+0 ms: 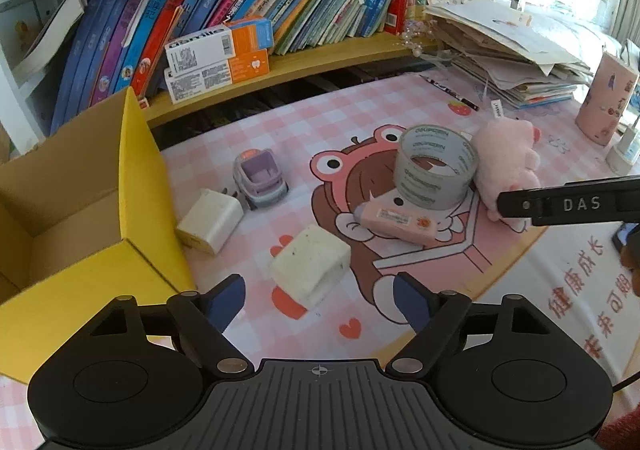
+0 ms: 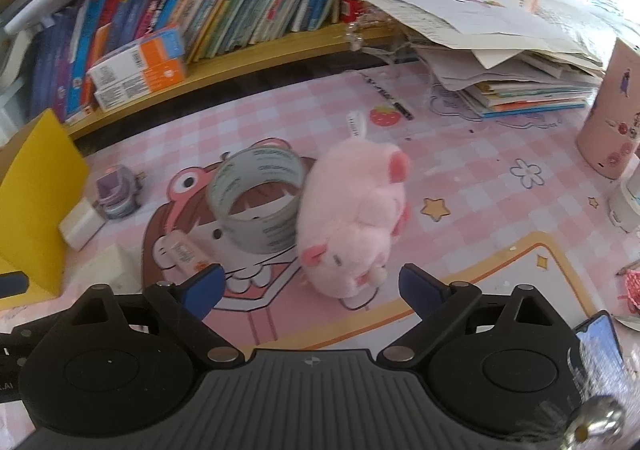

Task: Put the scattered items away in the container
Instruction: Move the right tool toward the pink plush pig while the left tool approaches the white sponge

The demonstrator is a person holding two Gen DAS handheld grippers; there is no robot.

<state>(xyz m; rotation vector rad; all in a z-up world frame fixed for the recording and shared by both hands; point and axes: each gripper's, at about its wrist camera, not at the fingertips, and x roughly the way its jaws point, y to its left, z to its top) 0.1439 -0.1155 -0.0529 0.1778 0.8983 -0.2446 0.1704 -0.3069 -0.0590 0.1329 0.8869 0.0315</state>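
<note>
An open cardboard box (image 1: pixel 132 177) with yellow outer walls stands at the left of the pink checked mat. My left gripper (image 1: pixel 320 300) is open, and a white sponge-like block (image 1: pixel 310 268) lies just ahead between its blue fingertips. A white charger (image 1: pixel 210 219), a purple toy car (image 1: pixel 260 179), a pink eraser box (image 1: pixel 400 219), a roll of clear tape (image 1: pixel 434 169) and a pink plush toy (image 1: pixel 508 161) lie scattered further on. My right gripper (image 2: pixel 312 290) is open just short of the plush toy (image 2: pixel 352 217), which leans against the tape roll (image 2: pixel 258 201).
A bookshelf (image 1: pixel 280 65) full of books with orange and white cartons (image 1: pixel 218 57) runs along the back. A paper stack (image 2: pixel 500 49) and a pink cylinder (image 2: pixel 610 117) stand at the right. A phone (image 2: pixel 598 350) lies near the right gripper.
</note>
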